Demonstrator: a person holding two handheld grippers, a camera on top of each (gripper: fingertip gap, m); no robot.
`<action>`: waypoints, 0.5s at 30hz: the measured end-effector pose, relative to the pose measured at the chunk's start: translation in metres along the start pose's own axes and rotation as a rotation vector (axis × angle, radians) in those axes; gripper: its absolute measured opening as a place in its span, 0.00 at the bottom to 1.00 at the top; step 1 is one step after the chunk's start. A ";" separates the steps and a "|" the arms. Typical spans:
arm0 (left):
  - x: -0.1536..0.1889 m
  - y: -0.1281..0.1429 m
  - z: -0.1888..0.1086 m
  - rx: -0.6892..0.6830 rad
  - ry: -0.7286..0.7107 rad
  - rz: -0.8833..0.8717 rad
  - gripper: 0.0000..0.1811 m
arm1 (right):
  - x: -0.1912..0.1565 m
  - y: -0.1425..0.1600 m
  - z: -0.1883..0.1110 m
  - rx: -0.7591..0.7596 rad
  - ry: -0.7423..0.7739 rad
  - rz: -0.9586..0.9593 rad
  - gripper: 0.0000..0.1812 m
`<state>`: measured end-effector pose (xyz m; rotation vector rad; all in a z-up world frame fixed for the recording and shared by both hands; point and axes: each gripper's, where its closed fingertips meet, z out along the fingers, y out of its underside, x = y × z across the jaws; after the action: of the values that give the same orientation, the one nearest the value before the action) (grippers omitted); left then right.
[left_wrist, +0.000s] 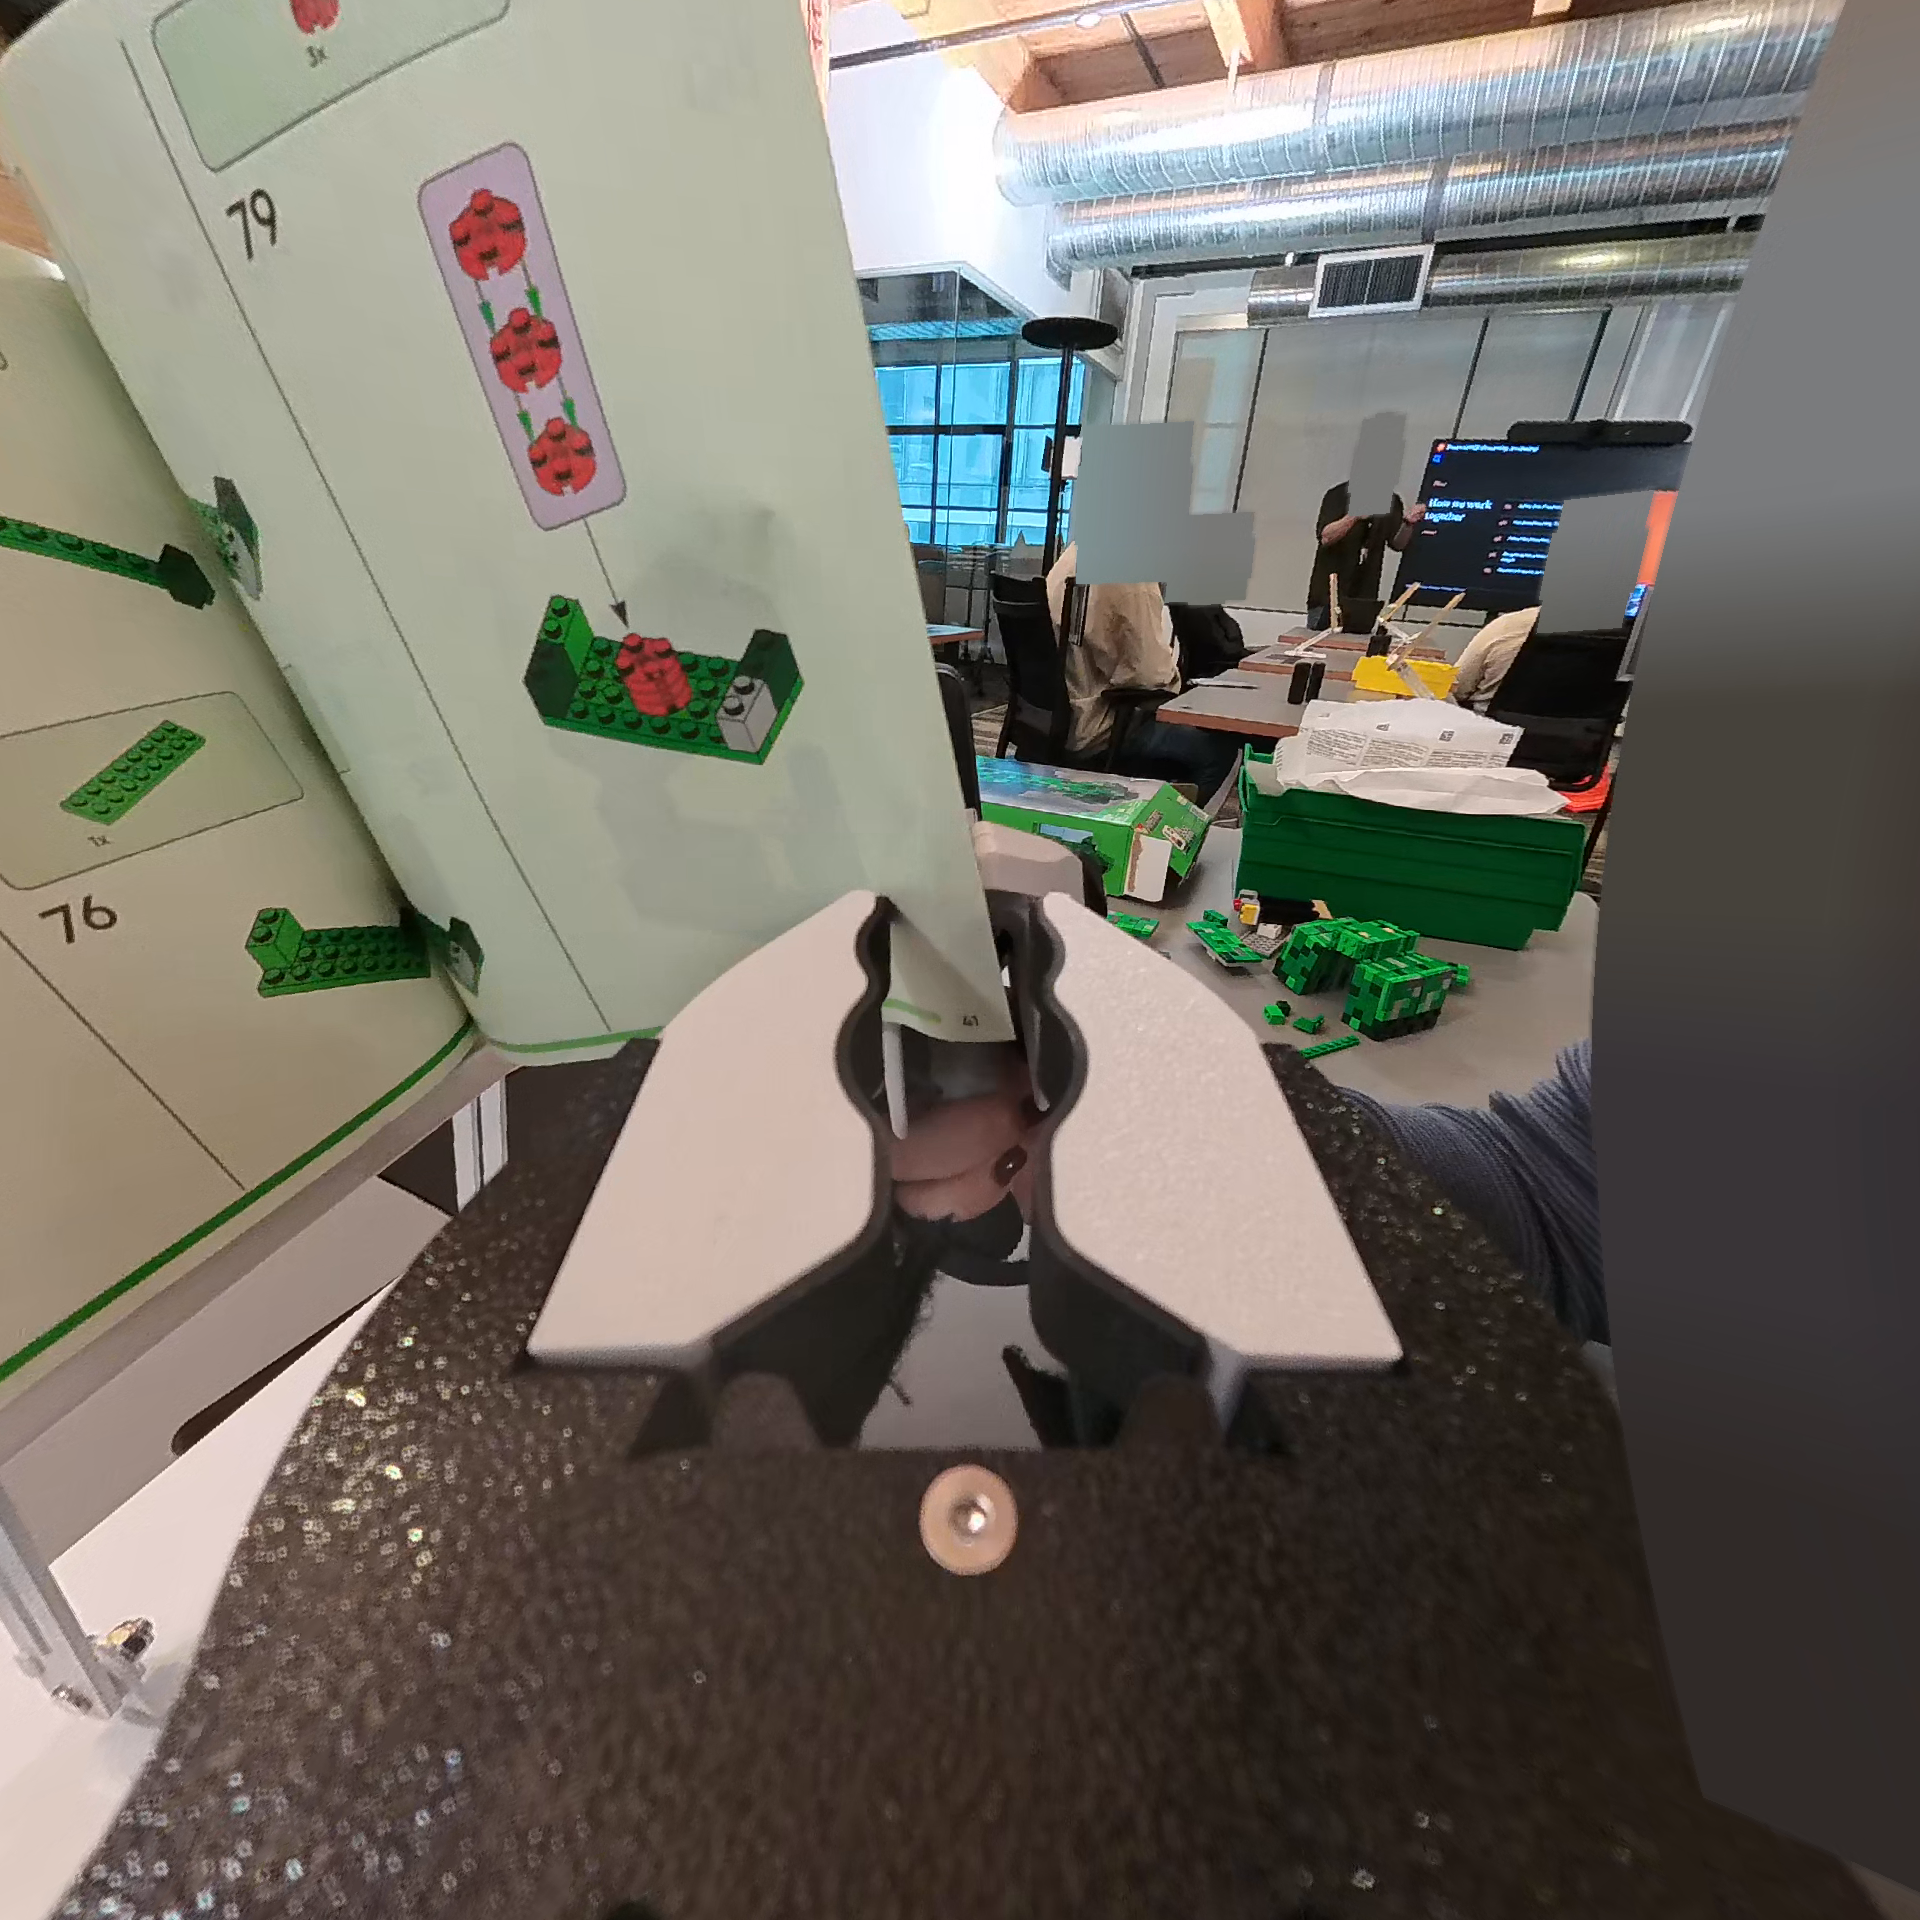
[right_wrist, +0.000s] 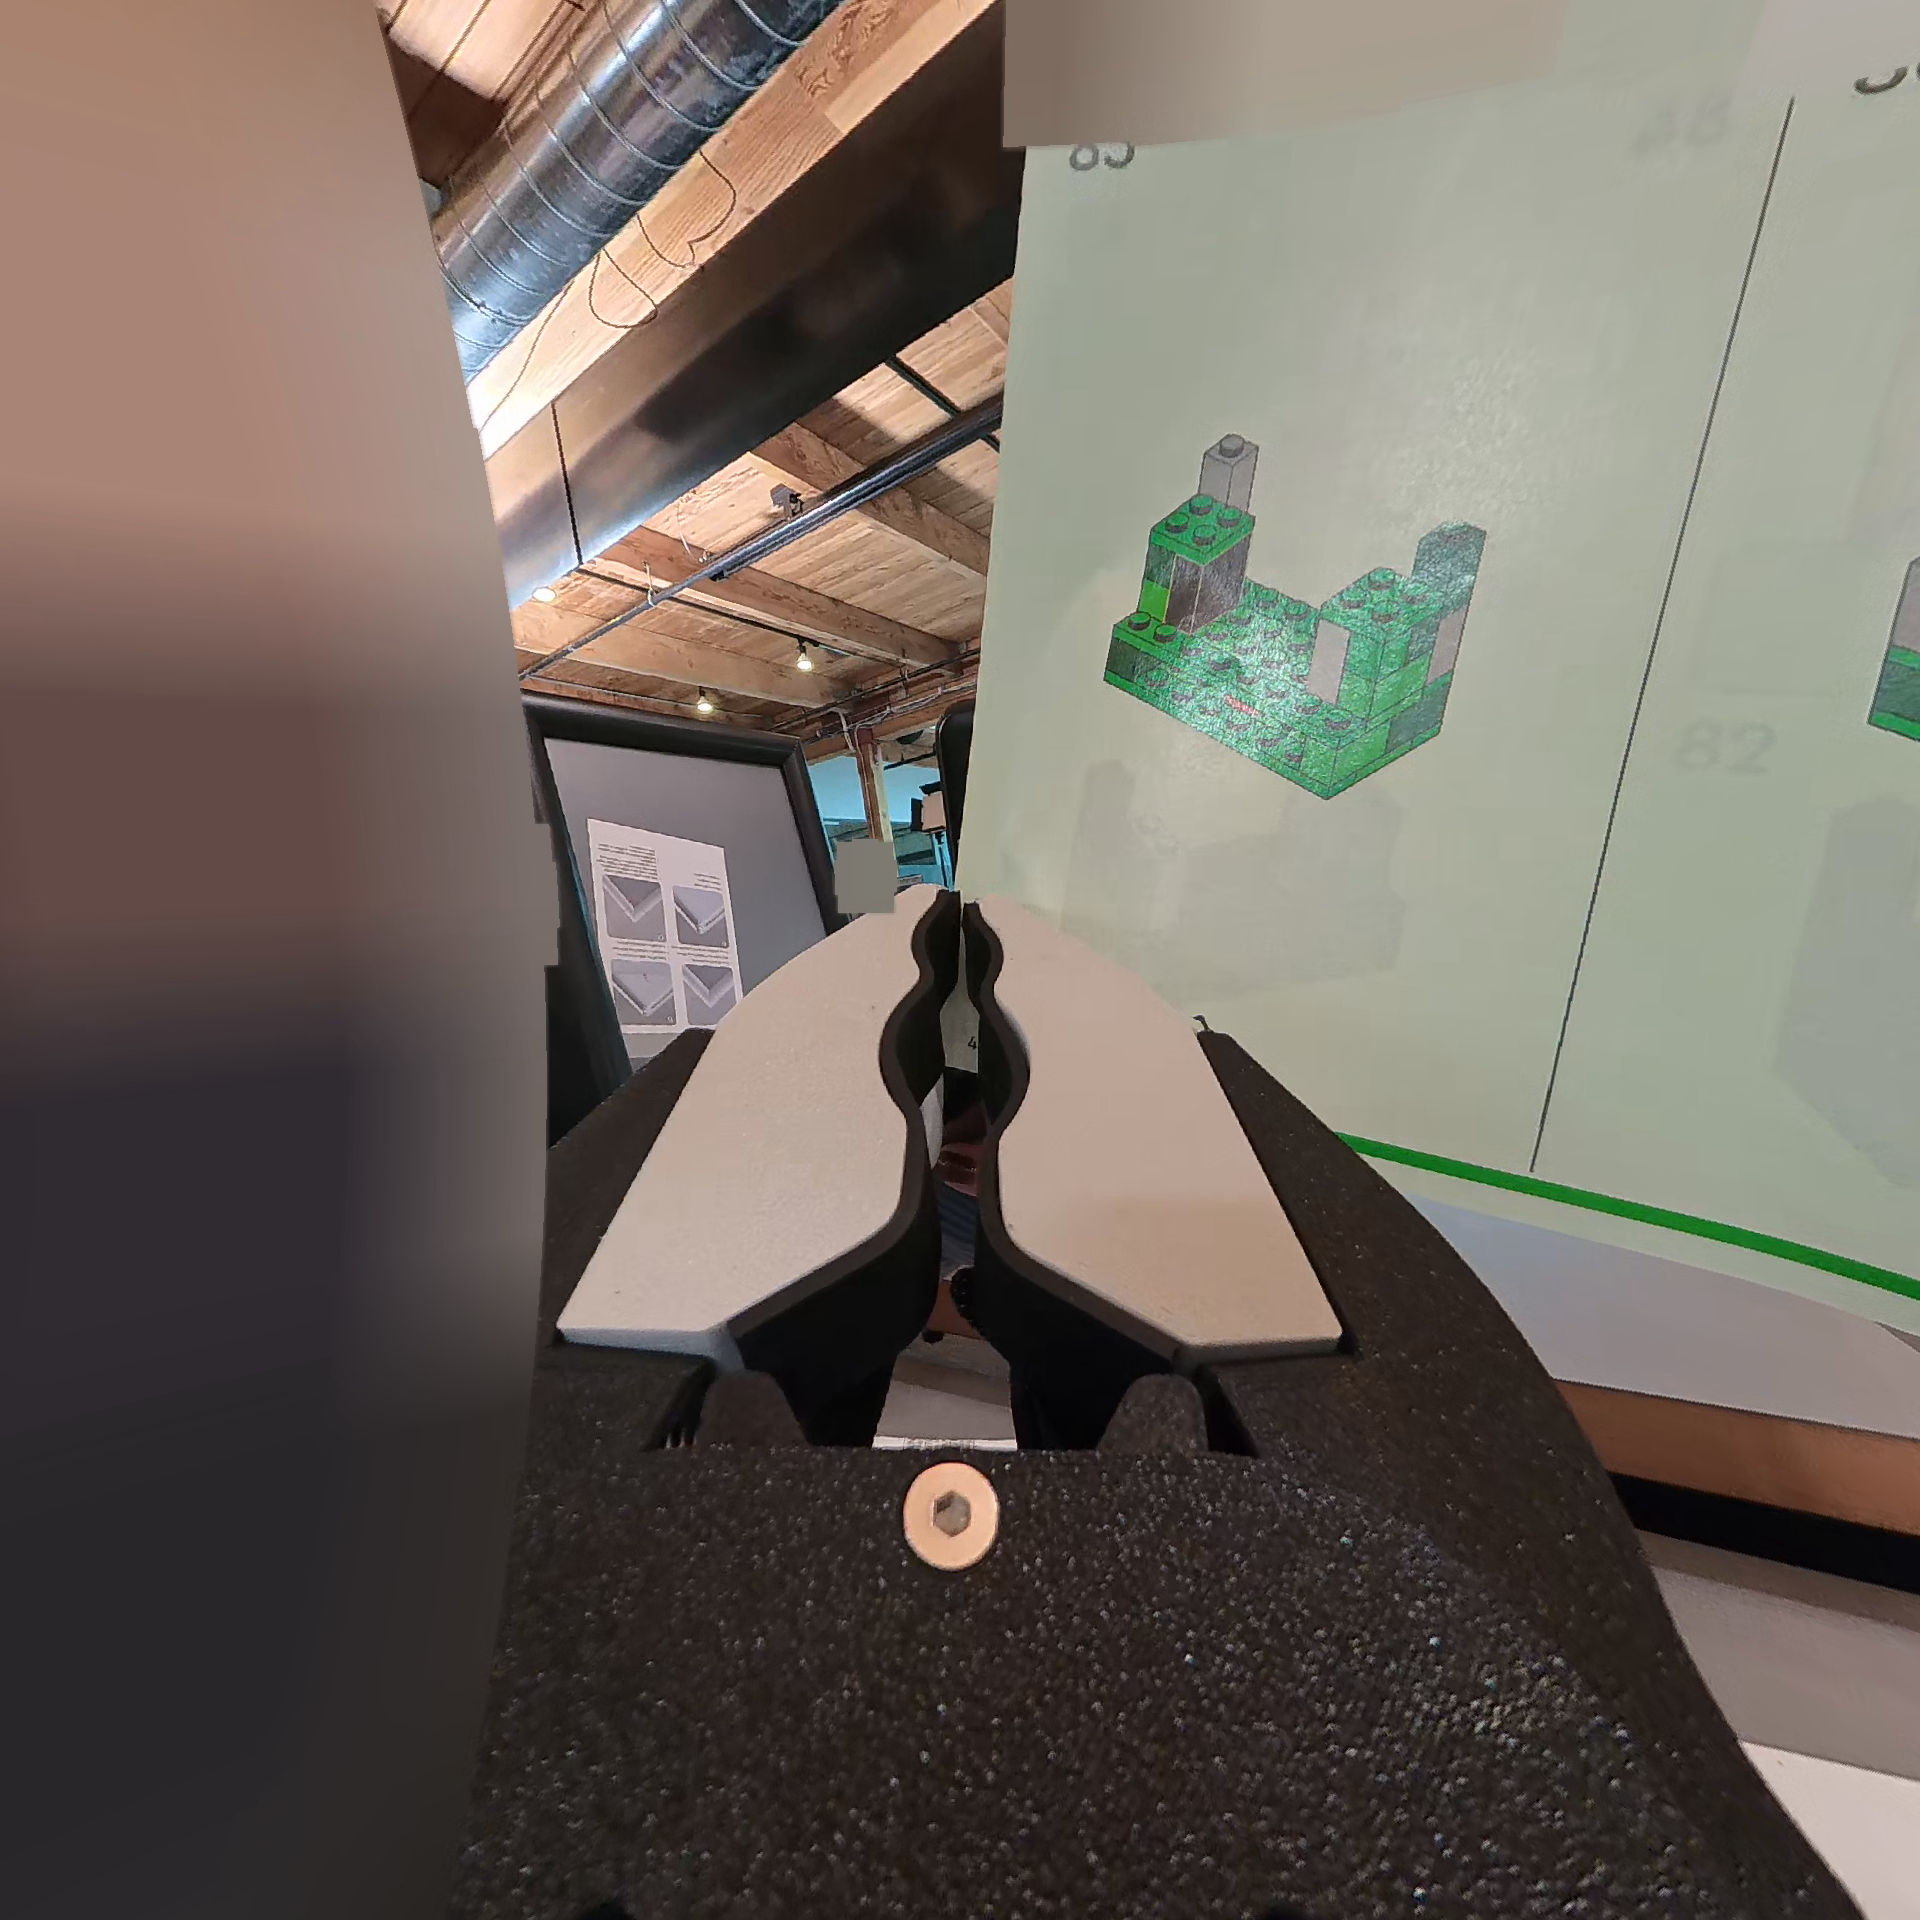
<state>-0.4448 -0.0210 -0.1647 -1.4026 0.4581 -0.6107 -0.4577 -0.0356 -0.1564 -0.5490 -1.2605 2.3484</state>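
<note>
Pale green instruction booklet (left_wrist: 312, 727) propped open on a stand, one page (right_wrist: 1351, 520) lifted upright (corner only), my right gripper (right_wrist: 958, 914) pinching it, my left gripper (left_wrist: 961, 920) narrowly parted around that corner, green brick model (left_wrist: 1371, 971) on the table beyond

Pale green page (left_wrist: 582, 582) of a brick-building instruction booklet stands lifted, near upright, filling upper left and centre of the left wrist view; printed with red round pieces stacked above a green base, its lower right corner sits between the left gripper (left_wrist: 961, 935) fingers, which stand slightly apart around it. Same page (right_wrist: 1351, 582) in the right wrist view fills the upper right, showing a green-and-grey build drawing; its lower left corner is pinched in the right gripper (right_wrist: 958, 914), fingertips closed tight on the edge. The rest of the booklet (left_wrist: 156, 935) curves open at left of the left wrist view.
</note>
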 end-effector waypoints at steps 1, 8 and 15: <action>0.000 0.000 0.000 0.000 0.000 0.001 0.13 | 0.000 0.000 0.000 -0.001 0.000 -0.001 0.00; -0.001 0.000 -0.001 -0.005 -0.009 0.017 0.13 | 0.000 0.000 0.000 -0.009 0.002 -0.006 0.02; 0.004 -0.002 -0.003 0.007 0.032 0.006 0.11 | -0.002 -0.004 -0.002 -0.010 0.006 -0.022 0.04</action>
<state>-0.4439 -0.0265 -0.1630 -1.3857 0.4853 -0.6298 -0.4542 -0.0331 -0.1540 -0.5421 -1.2706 2.3218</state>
